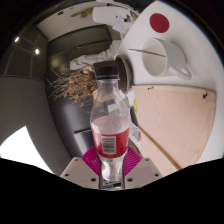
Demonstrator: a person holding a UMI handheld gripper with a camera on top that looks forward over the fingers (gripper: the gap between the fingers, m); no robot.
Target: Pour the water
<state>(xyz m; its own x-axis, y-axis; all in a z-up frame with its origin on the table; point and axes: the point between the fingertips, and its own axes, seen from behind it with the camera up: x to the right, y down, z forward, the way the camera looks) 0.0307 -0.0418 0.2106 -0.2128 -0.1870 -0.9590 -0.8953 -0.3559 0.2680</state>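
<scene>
While the gripper [111, 168] has its two fingers pressed on the lower body of a clear plastic bottle [109, 120], nothing has been poured yet, as far as I can judge. The bottle stands close to upright between the pink pads [95, 160], with its dark cap [104, 71] on top, so opening it seems to be undone. Through the clear wall I cannot make out a water line, only a red and white label [110, 137] around the middle.

Beyond the bottle, near the far edge of the pale wooden tabletop [180, 120], sits a white vessel [160, 55], perhaps a kettle or jug, with a red round mark [160, 22]; I cannot see inside it. A nest-like tangle of twigs [75, 88] lies on the dark surface beside the tabletop. Tipping toward a receiver is what remains.
</scene>
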